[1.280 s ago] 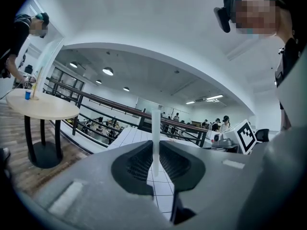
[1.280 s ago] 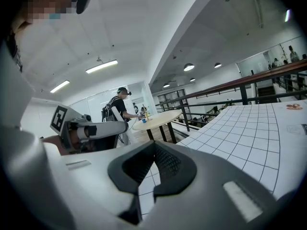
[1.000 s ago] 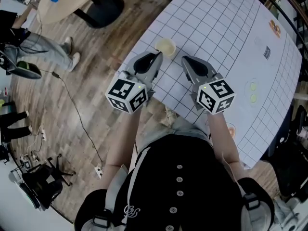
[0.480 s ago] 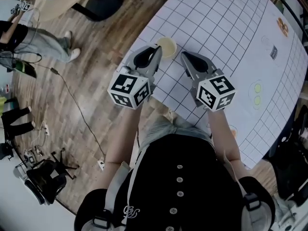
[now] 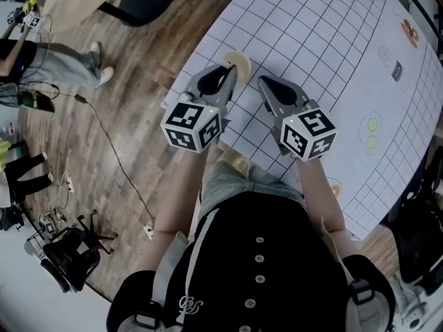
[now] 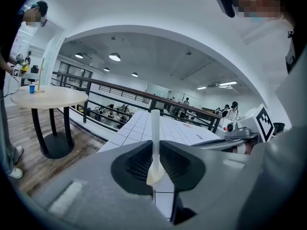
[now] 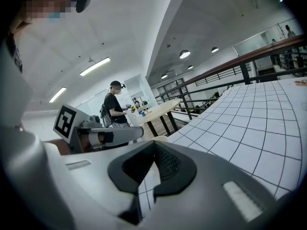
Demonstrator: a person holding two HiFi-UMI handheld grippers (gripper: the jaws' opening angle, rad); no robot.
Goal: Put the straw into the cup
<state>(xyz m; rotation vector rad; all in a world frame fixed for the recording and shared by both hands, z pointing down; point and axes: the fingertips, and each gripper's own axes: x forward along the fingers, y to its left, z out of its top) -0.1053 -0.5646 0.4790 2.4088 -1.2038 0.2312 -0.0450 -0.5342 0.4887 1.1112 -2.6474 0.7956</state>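
A cream paper cup (image 5: 240,60) stands near the left edge of the white gridded table (image 5: 325,54). My left gripper (image 5: 228,72) hovers just in front of the cup and hides its near side. In the left gripper view a white straw (image 6: 155,128) stands upright between the pads, and the left gripper (image 6: 154,150) is shut on it. A pale shape below the straw may be the cup, but I cannot be sure. My right gripper (image 5: 264,83) hangs beside it over the table, apart from the cup. Its jaws (image 7: 154,145) meet at the tips with nothing between them.
The table edge runs just under both grippers, with wooden floor (image 5: 138,116) to the left. A round wooden table (image 6: 43,96) and a standing person (image 7: 114,110) are on that side, with cables on the floor. Printed marks (image 5: 372,131) lie at the table's right.
Both grippers have sunk towards the table. The left gripper's tip has closed in on the cup and now covers part of its rim.
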